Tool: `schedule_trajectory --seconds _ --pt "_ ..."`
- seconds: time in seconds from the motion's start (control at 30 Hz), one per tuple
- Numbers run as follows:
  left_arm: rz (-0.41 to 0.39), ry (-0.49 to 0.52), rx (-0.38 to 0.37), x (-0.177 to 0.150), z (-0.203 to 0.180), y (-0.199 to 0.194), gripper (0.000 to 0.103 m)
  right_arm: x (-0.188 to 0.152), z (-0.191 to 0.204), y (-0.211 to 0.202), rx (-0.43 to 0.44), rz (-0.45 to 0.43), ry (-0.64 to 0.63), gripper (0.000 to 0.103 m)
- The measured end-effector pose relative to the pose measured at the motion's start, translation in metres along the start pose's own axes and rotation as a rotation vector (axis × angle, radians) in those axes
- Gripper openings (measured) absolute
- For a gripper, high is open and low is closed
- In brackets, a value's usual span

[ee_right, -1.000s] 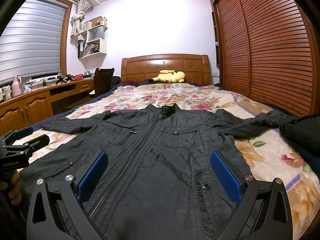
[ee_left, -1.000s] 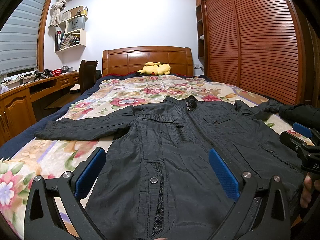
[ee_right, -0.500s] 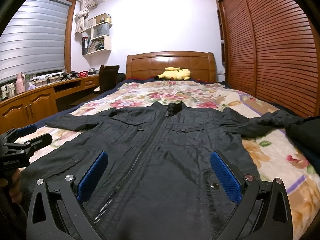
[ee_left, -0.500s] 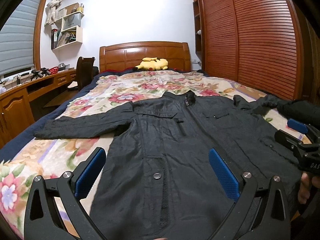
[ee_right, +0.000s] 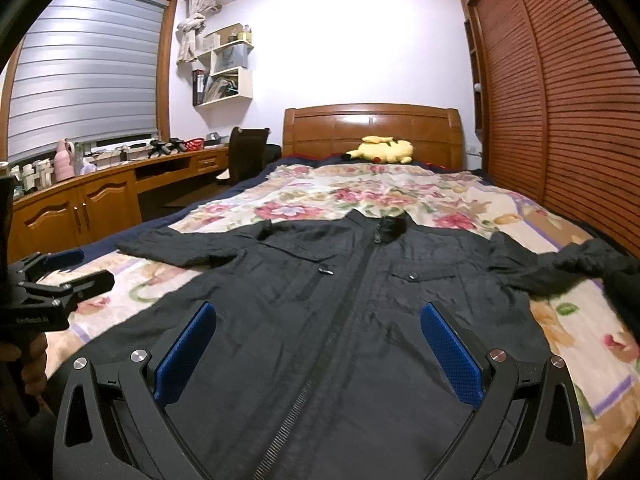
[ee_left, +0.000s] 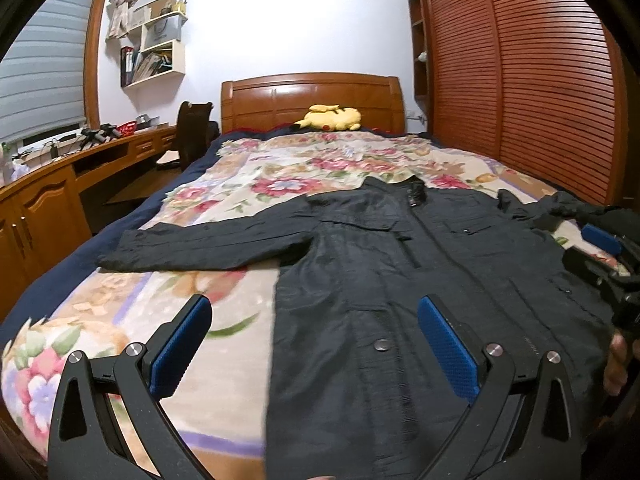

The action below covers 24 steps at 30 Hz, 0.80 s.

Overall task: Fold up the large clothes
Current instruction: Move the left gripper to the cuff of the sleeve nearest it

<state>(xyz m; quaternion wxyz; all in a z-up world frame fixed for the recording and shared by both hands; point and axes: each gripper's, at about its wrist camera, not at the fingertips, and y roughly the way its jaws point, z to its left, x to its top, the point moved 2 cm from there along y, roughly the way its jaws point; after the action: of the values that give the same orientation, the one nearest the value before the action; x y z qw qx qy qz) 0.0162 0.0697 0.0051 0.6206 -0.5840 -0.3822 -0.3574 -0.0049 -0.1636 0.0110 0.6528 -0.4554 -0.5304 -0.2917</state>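
Note:
A large black jacket lies flat, front up and zipped, on the floral bedspread, collar toward the headboard. Its left sleeve stretches straight out; the right sleeve is crumpled near the bed's right edge. My left gripper is open and empty above the jacket's lower left hem. My right gripper is open and empty above the jacket's lower middle, over the zipper. Each gripper shows at the edge of the other's view: the right one in the left wrist view, the left one in the right wrist view.
A yellow plush toy lies by the wooden headboard. A louvred wardrobe runs along the right of the bed. A wooden desk with a chair stands on the left, under a window with blinds.
Both grippers have risen and drawn back toward the foot of the bed; the jacket looks smaller and more bedspread shows at the left. Both stay open. The jacket has not moved.

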Motion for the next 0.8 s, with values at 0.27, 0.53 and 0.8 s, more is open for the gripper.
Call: schedule_trajectory --seconds 0.27,0.53,0.8 --pt "0.038 -0.036 0.041 0.001 0.042 0.011 0.103 0.011 0.010 0.026 0.046 0.003 -0.037 0.102" --pt "0.082 -0.050 0.095 0.000 0.086 0.025 0.103 0.029 0.020 0.055 0.068 -0.003 -0.045 0.102" --pt "0.133 -0.071 0.138 0.000 0.141 0.048 0.103 0.035 0.033 0.082 0.118 0.006 -0.052 0.102"
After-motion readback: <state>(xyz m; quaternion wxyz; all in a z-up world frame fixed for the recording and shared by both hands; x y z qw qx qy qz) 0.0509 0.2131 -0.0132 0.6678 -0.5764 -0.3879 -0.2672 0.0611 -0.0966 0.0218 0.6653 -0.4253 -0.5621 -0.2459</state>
